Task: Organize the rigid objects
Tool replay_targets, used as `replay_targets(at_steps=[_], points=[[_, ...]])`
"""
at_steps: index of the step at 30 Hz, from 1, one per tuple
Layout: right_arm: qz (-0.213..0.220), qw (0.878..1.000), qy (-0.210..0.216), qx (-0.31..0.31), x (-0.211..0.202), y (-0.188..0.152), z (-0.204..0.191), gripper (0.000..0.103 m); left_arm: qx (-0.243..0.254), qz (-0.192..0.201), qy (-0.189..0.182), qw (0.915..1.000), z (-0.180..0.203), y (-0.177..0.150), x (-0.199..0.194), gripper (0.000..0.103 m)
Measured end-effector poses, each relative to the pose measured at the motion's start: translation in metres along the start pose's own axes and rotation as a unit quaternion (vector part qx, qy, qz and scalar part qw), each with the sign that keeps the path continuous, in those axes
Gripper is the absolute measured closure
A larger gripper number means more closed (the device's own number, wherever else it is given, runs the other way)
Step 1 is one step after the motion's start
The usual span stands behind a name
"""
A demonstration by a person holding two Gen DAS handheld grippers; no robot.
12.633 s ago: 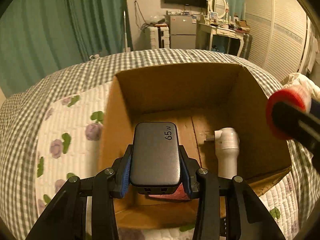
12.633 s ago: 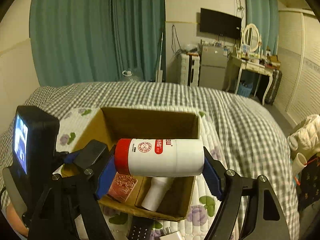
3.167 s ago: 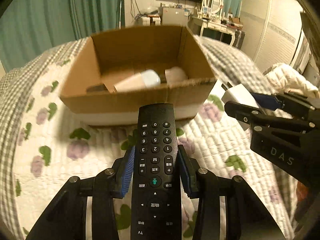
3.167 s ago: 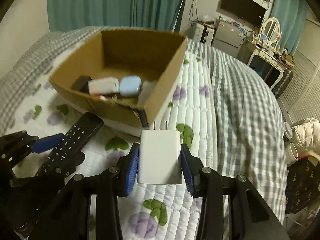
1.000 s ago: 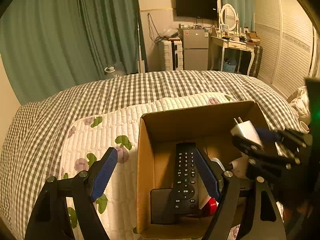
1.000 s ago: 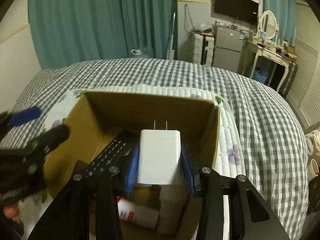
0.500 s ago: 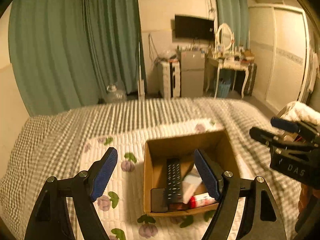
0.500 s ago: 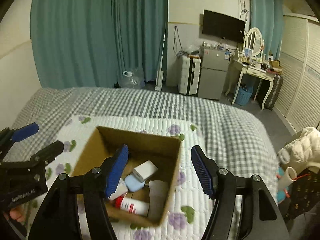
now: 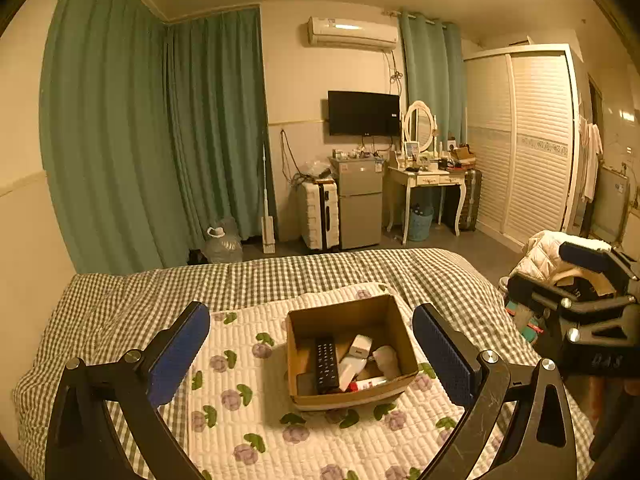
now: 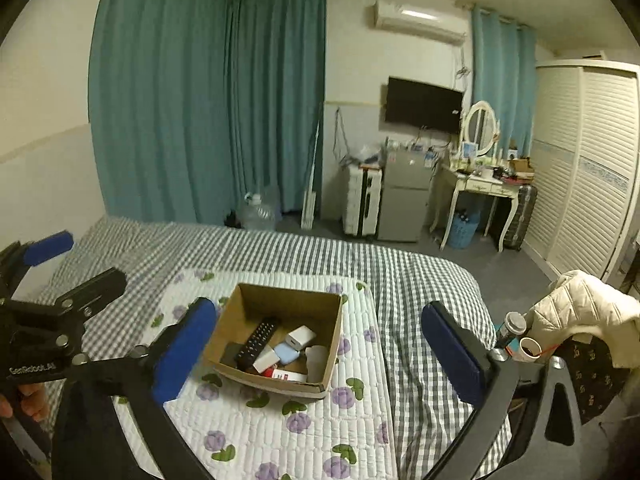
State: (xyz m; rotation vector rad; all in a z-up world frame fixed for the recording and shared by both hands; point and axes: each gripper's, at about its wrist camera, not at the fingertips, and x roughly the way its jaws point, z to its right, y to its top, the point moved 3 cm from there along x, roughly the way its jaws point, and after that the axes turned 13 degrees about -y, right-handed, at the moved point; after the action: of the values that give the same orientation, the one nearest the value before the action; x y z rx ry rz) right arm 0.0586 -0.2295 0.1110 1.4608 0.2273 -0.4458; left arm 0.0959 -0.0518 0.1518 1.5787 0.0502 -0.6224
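Now that both have let go of their loads, the left tongs [image 9: 311, 350] and the right tongs [image 10: 318, 346] are hanging wide open and empty, pulled back high above the bed [image 10: 420, 280]. The remote [image 9: 326, 358] and the white charger [image 10: 301, 337] are lying inside the cardboard box [image 9: 396, 328] with the other things, so the organizing is looking finished, as nothing loose is showing on the quilt [image 9: 240, 412].
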Motion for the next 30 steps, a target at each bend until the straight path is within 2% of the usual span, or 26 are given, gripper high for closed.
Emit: replay_targets(at_steps=[5,8,10,13,15,17,23,30], points=[[0.017,0.999,0.010,0.028,0.000,-0.034,-0.009,0.000,-0.023,0.001,0.018,0.9996,-0.009,-0.031,0.008,0.000],[0.043,0.999,-0.008,0.030,0.012,-0.061,-0.015,0.000,-0.010,0.025,0.045,0.9986,-0.007,-0.053,0.013,0.000],[0.056,0.998,-0.003,0.017,0.021,-0.080,-0.022,0.000,-0.007,0.032,0.054,0.9980,-0.004,-0.070,0.018,0.000],[0.045,0.999,0.000,-0.003,0.044,-0.111,-0.034,0.000,-0.002,0.029,0.059,0.9978,-0.001,-0.096,0.028,0.000],[0.020,1.000,-0.005,-0.014,0.061,-0.131,-0.041,0.000,0.017,0.030,0.073,0.9967,0.003,-0.113,0.034,0.000],[-0.005,1.000,0.007,-0.011,0.073,-0.145,-0.043,0.000,0.034,0.023,0.075,0.9964,0.004,-0.125,0.040,0.000],[-0.029,1.000,0.001,0.003,0.085,-0.155,-0.038,0.000,0.003,-0.007,0.064,0.9979,-0.005,-0.150,0.056,0.000],[-0.012,1.000,0.005,0.014,0.079,-0.147,-0.034,0.000,-0.013,-0.015,0.067,0.9976,-0.010,-0.158,0.058,0.000]])
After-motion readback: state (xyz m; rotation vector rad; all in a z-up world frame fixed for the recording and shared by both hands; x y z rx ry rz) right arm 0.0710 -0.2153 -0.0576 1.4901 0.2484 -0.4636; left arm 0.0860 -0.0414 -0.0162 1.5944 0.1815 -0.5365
